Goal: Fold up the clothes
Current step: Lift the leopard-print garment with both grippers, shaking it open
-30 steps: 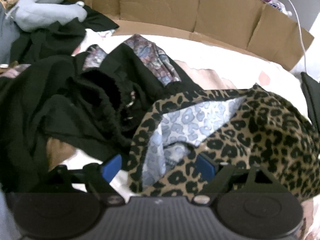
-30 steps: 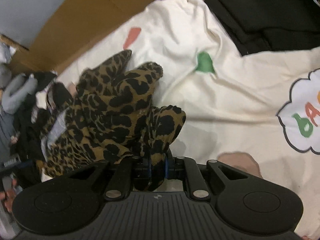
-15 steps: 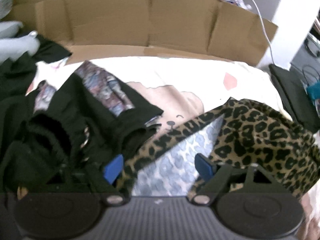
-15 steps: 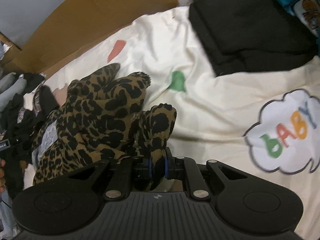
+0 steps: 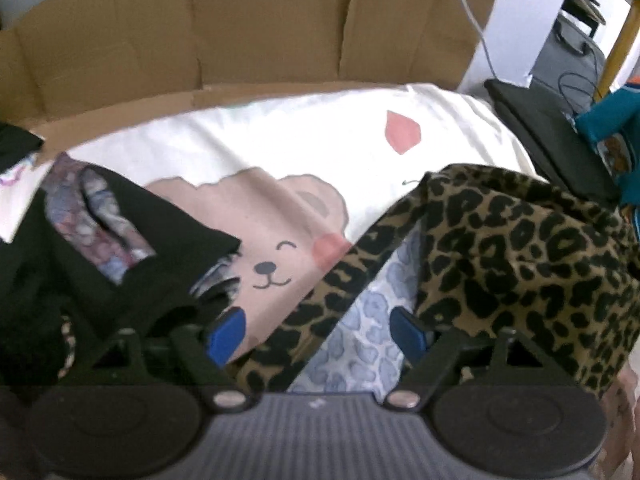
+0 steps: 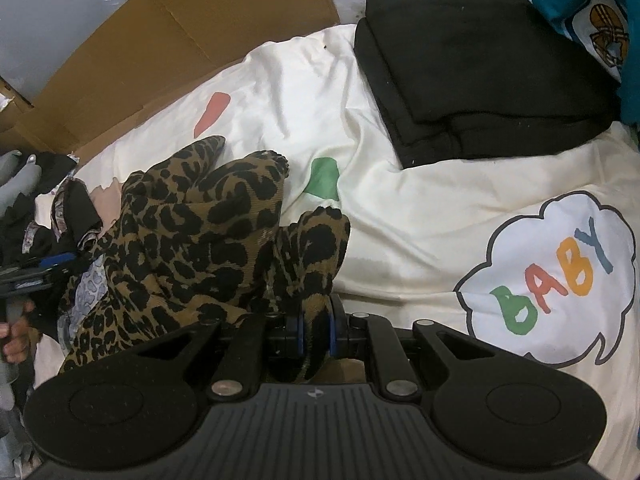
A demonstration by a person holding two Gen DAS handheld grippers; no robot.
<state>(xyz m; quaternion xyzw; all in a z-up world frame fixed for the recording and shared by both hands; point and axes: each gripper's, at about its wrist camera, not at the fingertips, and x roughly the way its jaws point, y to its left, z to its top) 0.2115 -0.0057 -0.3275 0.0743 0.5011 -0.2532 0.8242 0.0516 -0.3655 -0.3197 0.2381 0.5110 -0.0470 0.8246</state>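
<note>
A leopard-print garment [image 5: 520, 248] with a pale blue printed lining [image 5: 360, 344] lies crumpled on the cream bed sheet [image 5: 280, 148]. My left gripper [image 5: 316, 332] is open, its blue pads standing on either side of the garment's hem and lining without pressing on them. In the right wrist view the same garment [image 6: 200, 232] bunches up ahead of my right gripper [image 6: 316, 332], which is shut on a fold of its edge. The left gripper's tip [image 6: 40, 270] shows at that view's left edge, with a hand [image 6: 16, 340] below it.
A heap of black and floral clothes [image 5: 80, 248] lies at the left. A folded black stack [image 6: 480, 72] and a teal item [image 6: 580, 12] sit at the far right. A cardboard wall [image 5: 260, 32] runs along the back of the bed.
The left gripper has slid right and lower, away from the black heap, and the bear print on the sheet now shows. The right gripper has carried its fold of leopard cloth slightly right.
</note>
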